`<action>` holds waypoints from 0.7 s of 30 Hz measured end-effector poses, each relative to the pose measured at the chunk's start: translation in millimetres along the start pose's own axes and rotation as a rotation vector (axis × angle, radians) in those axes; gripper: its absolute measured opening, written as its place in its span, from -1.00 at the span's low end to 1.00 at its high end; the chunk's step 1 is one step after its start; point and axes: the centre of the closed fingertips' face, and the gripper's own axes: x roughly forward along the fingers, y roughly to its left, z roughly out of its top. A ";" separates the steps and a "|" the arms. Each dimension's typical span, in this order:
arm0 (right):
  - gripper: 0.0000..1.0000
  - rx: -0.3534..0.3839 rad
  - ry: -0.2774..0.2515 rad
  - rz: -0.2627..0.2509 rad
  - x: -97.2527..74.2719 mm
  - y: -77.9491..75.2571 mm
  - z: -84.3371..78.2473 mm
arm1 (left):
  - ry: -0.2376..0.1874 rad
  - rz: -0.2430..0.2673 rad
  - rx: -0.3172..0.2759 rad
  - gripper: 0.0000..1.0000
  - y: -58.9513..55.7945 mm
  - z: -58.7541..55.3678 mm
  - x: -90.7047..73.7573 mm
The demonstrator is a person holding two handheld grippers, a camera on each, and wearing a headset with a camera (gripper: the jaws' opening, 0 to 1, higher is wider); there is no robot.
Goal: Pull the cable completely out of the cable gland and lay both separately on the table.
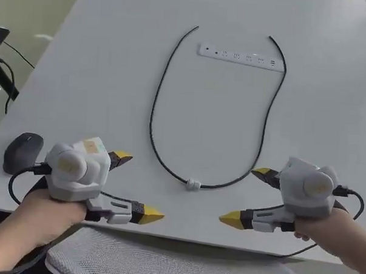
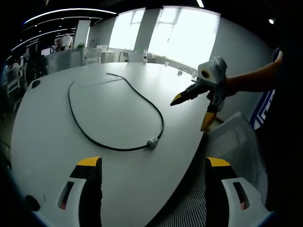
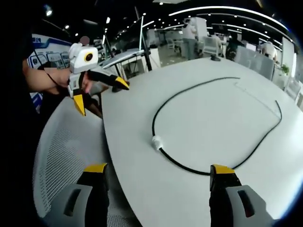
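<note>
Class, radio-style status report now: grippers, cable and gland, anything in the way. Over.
Left gripper open, right gripper open, both at the near table edge. Cable gland on the black cable, not pulled off. Power strip beyond the loop, not blocking.

No legible text, no readable labels or numbers

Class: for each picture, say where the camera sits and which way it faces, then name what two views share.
Head view: on the headset, facing forward and down at the table; left hand holds the left hand-held gripper, right hand the right hand-held gripper.
Left gripper view: on that gripper, facing across the table; own jaws at bottom.
Right gripper view: likewise, from the other side.
The two gripper views share the cable and cable gland.
</note>
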 end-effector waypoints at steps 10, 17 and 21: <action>0.54 -0.074 0.053 0.044 22.0 1.8 9.4 | -0.001 0.000 0.012 0.78 -3.7 -3.9 -0.1; 0.36 -0.124 0.104 0.063 34.9 0.8 10.5 | -0.001 0.009 0.003 0.76 -1.0 -8.3 -0.3; 0.27 -0.140 0.126 0.073 43.4 -1.0 10.5 | 0.002 0.014 0.000 0.75 -0.3 -10.2 -1.6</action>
